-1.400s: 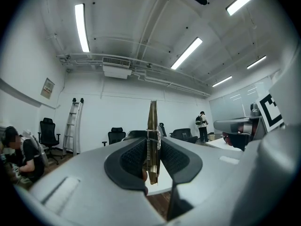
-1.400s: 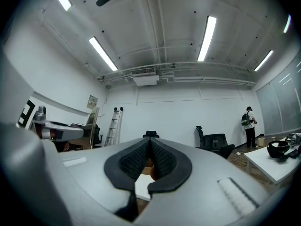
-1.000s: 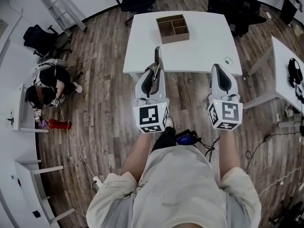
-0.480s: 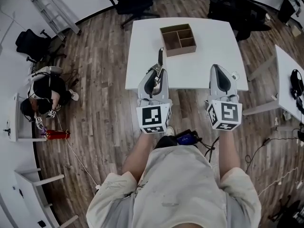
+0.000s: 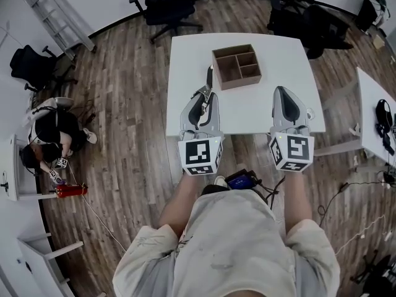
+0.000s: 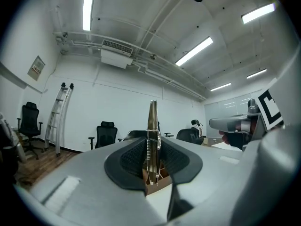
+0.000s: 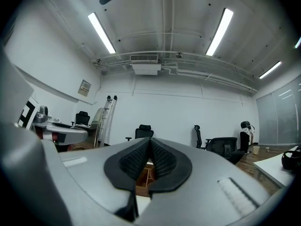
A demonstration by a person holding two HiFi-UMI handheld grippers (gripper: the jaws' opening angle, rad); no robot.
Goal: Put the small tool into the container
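container (image 5: 242,83): brown | table (image 5: 185,73): white | small tool (image 6: 152,126): silver | floor (image 5: 124,104): grey-brown planks

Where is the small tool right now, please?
The small tool is clamped in the left claw; in the head view it sticks out over the white table, just left of the container.

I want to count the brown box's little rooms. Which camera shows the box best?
The head view: it looks down into the box, showing its compartments. The left gripper view shows only a brown sliver behind the tool; the right gripper view, a brown patch.
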